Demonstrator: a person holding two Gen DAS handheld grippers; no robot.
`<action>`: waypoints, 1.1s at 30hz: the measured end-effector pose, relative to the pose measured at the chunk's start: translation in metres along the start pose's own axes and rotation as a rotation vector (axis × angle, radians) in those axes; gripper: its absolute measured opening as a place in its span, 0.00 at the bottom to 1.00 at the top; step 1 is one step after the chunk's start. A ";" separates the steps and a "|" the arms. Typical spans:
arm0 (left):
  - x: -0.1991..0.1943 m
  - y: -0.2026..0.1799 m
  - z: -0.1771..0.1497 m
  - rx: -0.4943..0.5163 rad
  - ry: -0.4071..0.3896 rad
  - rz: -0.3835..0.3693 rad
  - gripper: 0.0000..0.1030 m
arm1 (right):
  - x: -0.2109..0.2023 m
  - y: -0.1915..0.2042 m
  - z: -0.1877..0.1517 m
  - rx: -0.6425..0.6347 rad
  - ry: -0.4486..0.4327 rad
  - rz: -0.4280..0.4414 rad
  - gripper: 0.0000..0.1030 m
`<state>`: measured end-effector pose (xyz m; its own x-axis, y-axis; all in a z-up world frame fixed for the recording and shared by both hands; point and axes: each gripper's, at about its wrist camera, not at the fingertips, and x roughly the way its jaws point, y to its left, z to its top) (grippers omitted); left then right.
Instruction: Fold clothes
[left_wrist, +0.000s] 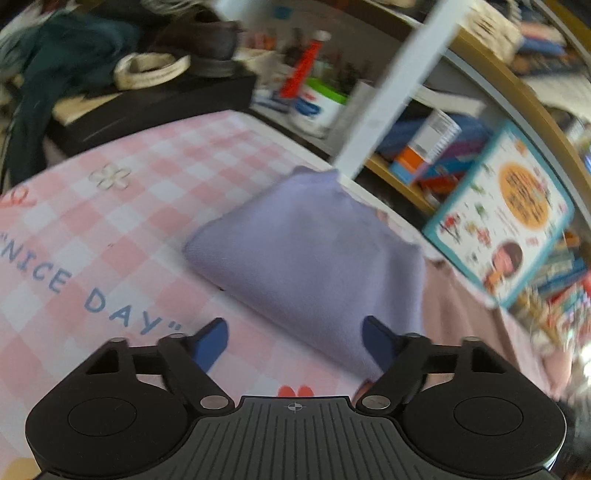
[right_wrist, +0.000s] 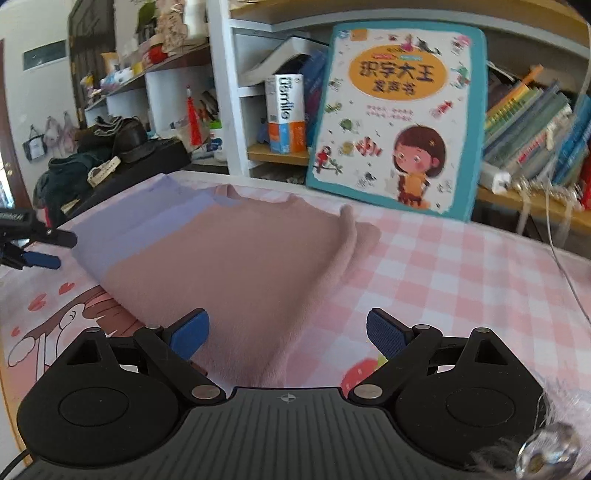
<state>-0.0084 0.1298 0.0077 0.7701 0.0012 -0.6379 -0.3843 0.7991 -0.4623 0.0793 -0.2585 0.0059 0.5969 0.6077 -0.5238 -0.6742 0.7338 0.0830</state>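
A folded lilac garment (left_wrist: 314, 254) lies on the pink checked cloth, just ahead of my left gripper (left_wrist: 295, 339), which is open and empty. In the right wrist view the lilac garment (right_wrist: 122, 229) lies next to a folded dusty-pink garment (right_wrist: 236, 273), whose near edge reaches between the fingers of my right gripper (right_wrist: 288, 332). That gripper is open and holds nothing. The left gripper's fingers (right_wrist: 44, 260) show at the left edge of the right wrist view, beside the lilac garment.
The pink checked cloth (left_wrist: 122, 221) (right_wrist: 461, 277) covers the table. A children's book (right_wrist: 399, 114) (left_wrist: 506, 221) leans on a bookshelf (right_wrist: 535, 122) at the table's far edge. A dark desk with clothes and a bag (left_wrist: 129, 70) stands at the far left.
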 end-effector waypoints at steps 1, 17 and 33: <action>0.001 0.003 0.001 -0.028 -0.011 -0.001 0.65 | 0.002 0.002 0.001 -0.020 -0.005 0.001 0.89; 0.016 0.031 0.007 -0.316 -0.149 -0.003 0.33 | 0.016 -0.002 -0.009 0.021 0.060 0.047 0.54; -0.005 -0.009 0.010 -0.038 -0.231 -0.026 0.12 | 0.014 0.000 -0.011 0.037 0.056 0.061 0.46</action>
<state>-0.0035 0.1289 0.0211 0.8742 0.1218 -0.4700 -0.3784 0.7775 -0.5023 0.0828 -0.2529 -0.0109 0.5292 0.6346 -0.5633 -0.6917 0.7071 0.1467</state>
